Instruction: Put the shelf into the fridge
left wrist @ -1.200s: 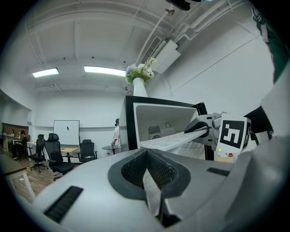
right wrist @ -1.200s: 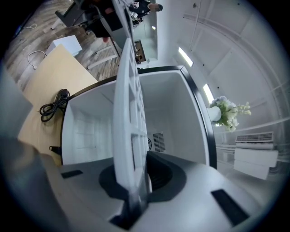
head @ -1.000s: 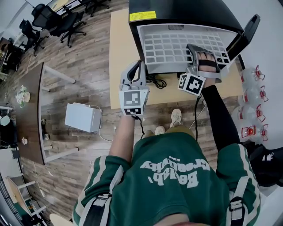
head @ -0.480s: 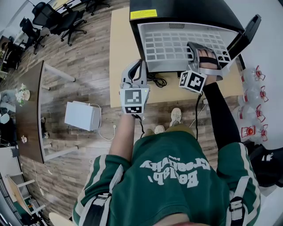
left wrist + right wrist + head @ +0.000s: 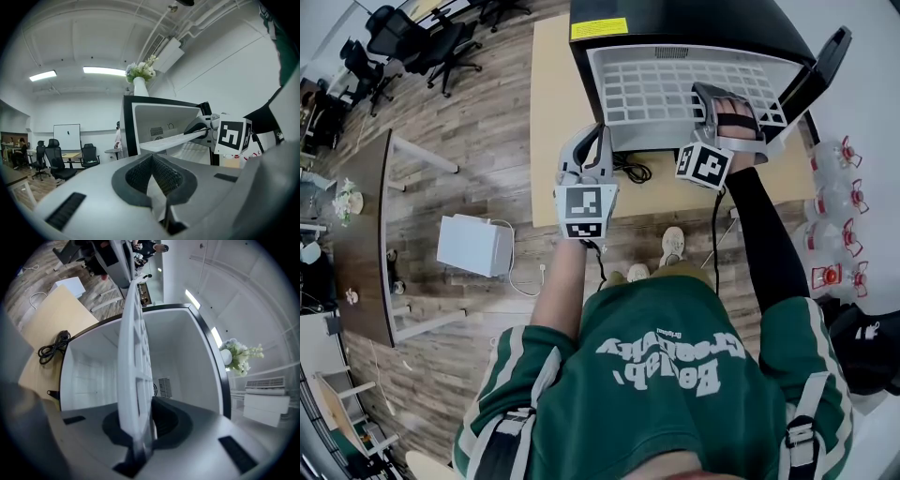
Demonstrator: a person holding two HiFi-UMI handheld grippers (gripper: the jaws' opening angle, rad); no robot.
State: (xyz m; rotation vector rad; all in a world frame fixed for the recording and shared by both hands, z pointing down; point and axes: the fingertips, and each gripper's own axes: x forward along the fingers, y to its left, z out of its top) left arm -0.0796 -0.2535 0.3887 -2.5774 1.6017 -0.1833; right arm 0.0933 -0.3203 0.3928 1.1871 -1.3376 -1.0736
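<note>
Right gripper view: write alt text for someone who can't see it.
The right gripper is clamped on a white grid shelf, seen edge-on and pointing into the white interior of the open fridge. A coiled black cable lies on the tan table at left.

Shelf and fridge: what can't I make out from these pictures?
- Inside of the fridge, head view: mostly covered by the shelf, so any supports for it are hidden.
- The yellow label on the fridge, head view: too small to read.
- Gripped edge of the shelf, head view: hidden under the right gripper.
</note>
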